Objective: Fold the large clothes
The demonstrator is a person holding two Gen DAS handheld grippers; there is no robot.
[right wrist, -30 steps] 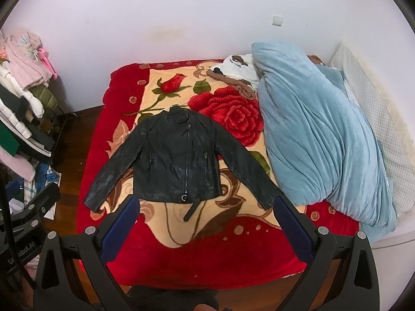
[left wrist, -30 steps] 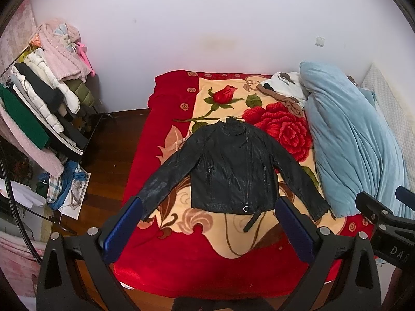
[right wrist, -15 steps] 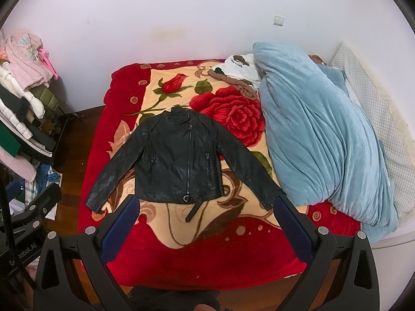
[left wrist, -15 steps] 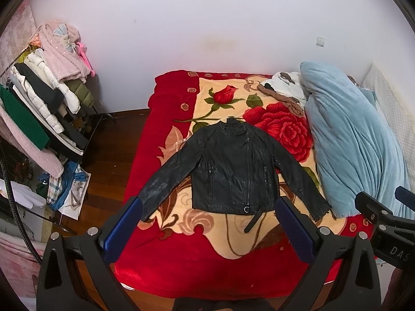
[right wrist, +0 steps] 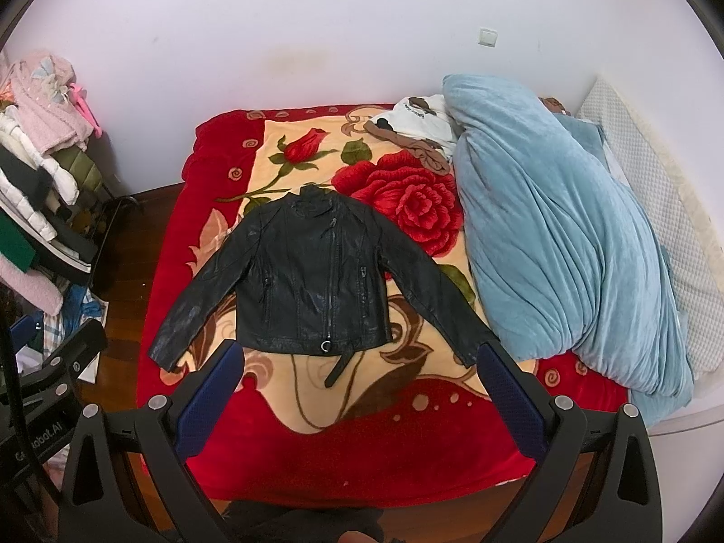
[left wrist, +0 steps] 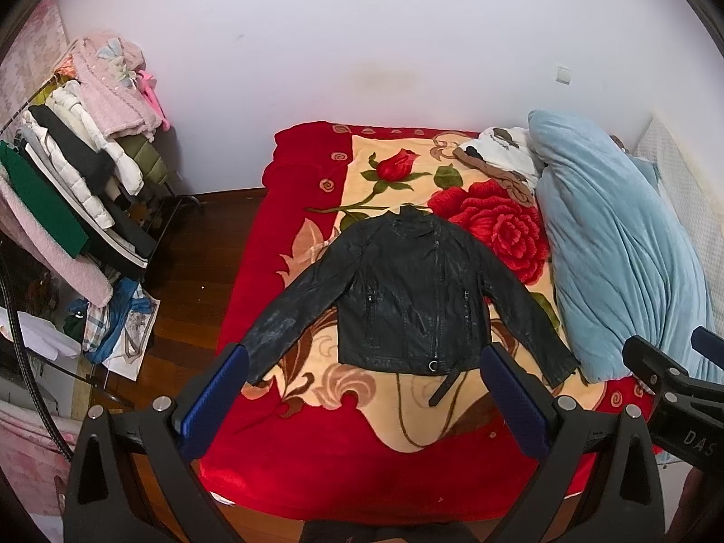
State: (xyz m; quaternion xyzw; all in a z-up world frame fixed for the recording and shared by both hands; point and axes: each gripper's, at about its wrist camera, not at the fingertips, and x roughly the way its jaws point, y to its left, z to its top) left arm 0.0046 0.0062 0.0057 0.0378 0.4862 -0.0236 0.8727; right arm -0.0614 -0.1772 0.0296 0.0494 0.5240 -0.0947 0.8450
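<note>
A black leather jacket (left wrist: 409, 298) lies spread face-up on the rose-patterned blanket (left wrist: 407, 402), sleeves splayed. Your left gripper (left wrist: 362, 389) and right gripper (right wrist: 359, 384) hover with jaws apart, empty. Expect heavy, slick, stiff leather; grip the cuffs.

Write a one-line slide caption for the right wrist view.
Open right gripper above black jacket spread flat on rose blanket.

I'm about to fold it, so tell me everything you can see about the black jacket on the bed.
The black jacket looks like shiny, creased leather. It lies flat, front up, zipped, collar toward the wall, both sleeves spread diagonally outward. It has zip pockets and a hem belt with a metal ring, its strap trailing below. It rests on the rose-patterned blanket; neither gripper touches it.
</note>
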